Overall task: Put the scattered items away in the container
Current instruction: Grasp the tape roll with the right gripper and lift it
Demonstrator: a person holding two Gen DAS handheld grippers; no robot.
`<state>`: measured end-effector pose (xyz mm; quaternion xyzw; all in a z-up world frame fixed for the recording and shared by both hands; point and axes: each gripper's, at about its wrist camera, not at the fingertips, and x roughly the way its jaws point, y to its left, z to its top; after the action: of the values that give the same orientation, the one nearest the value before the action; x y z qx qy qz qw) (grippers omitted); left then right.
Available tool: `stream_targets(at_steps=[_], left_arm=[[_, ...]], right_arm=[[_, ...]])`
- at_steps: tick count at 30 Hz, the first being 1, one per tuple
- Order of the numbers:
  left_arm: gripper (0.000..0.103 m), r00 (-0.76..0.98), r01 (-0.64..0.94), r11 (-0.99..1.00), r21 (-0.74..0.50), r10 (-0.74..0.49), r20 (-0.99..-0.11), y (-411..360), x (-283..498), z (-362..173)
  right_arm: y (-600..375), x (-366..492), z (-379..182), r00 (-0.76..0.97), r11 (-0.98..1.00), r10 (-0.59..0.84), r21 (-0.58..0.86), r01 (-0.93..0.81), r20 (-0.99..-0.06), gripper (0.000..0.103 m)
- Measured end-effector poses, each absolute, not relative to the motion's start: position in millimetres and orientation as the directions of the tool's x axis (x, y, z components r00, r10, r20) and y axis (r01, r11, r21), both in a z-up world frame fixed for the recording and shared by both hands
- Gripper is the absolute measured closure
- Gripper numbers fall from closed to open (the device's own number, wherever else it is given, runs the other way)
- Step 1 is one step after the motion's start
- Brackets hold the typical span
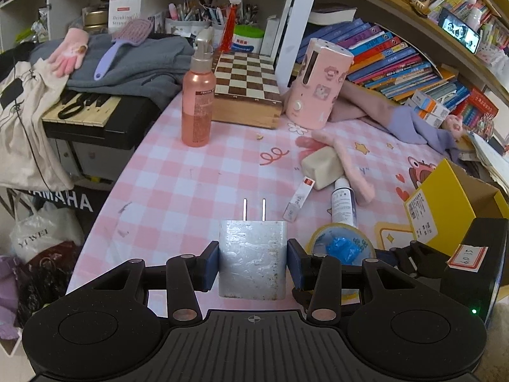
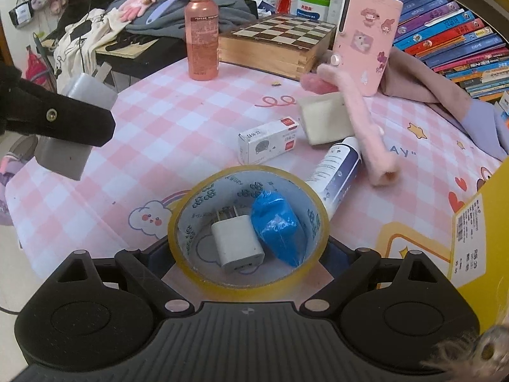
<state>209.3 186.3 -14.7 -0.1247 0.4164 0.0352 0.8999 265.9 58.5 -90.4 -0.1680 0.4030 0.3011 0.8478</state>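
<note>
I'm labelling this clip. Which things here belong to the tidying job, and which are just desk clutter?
Part of the job:
left tool gripping grey charger
right tool around tape roll
white charger
blue wad
yellow box
small white box
white tube

Just lying about:
pink pump bottle
chessboard box
books

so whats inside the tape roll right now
Inside the tape roll lie a small white charger with its prongs pointing away and a crumpled blue bag beside it. Whatever the blue bag may cover is hidden. The right gripper straddles the roll.
</note>
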Motion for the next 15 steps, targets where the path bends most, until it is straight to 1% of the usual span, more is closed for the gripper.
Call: stream_targets(at_steps=[11, 15], left_arm=[[0.060, 0.651, -0.162, 0.968, -0.192, -0.041, -0.758, 187, 216, -13], [0.060, 0.666, -0.159, 0.967, -0.199, -0.044, -0.745, 185, 213, -7]], right_arm=[[60, 272, -90, 0.470, 0.748, 0.383, -0.031, -0.663, -0.795, 0.012], [54, 269, -74, 0.483, 0.742, 0.426, -0.011, -0.671, -0.765, 0.012]])
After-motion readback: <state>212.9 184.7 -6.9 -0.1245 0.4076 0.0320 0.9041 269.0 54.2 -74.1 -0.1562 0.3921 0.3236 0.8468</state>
